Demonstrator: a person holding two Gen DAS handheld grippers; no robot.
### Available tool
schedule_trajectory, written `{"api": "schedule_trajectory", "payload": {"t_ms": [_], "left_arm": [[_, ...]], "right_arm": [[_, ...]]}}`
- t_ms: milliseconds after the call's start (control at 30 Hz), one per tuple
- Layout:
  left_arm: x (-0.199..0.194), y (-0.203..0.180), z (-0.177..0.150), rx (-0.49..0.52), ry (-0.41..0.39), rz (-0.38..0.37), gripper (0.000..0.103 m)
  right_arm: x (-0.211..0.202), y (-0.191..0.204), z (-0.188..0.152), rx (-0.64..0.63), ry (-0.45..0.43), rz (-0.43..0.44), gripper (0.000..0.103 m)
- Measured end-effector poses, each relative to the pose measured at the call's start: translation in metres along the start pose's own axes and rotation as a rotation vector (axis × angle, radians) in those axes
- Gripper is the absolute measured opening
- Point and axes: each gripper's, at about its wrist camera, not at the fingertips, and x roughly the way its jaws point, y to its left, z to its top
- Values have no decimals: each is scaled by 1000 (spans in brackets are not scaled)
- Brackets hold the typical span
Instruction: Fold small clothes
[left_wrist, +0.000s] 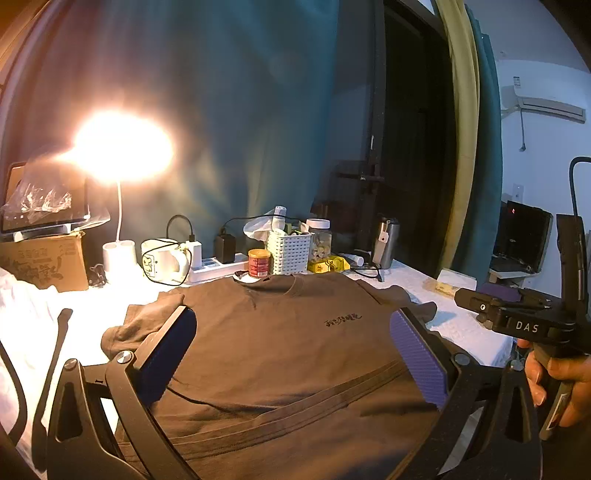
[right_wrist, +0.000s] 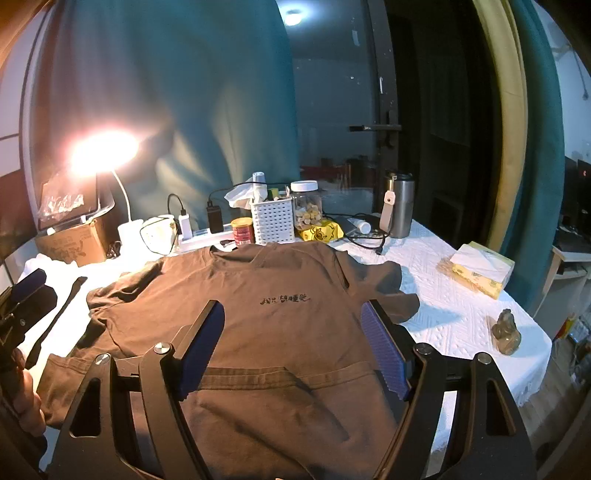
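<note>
A brown t-shirt (left_wrist: 280, 343) with small black print on the chest lies front up on the white tablecloth, collar toward the far side; its hem is folded up over the lower front. It also shows in the right wrist view (right_wrist: 258, 317). My left gripper (left_wrist: 291, 332) hovers open and empty above the shirt's left half. My right gripper (right_wrist: 291, 325) hovers open and empty above the shirt's right half. The right gripper's body (left_wrist: 517, 321) shows at the right in the left wrist view, and the left gripper's blue pad (right_wrist: 29, 280) at the left edge of the right wrist view.
A lit desk lamp (right_wrist: 103, 151), cardboard box (right_wrist: 74, 236), power strip (right_wrist: 207, 236), red can (right_wrist: 242, 230), white basket (right_wrist: 273, 221), jar (right_wrist: 306, 206) and steel flask (right_wrist: 400, 206) line the far edge. A tissue pack (right_wrist: 480, 269) and small figurine (right_wrist: 506, 332) sit right. A black strap (right_wrist: 55, 317) lies left.
</note>
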Motion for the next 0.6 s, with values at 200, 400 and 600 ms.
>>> {"api": "schedule_trajectory", "payload": {"t_ms": [200, 400, 600], "left_arm": [[-3, -1, -4, 2, 3, 1, 103], [-3, -2, -5, 2, 3, 0, 103], [-3, -1, -5, 1, 2, 1, 103]], "right_arm": [[0, 1, 0, 1, 1, -2, 79], [0, 1, 0, 1, -1, -2, 79], [0, -2, -1, 2, 2, -2, 79]]}}
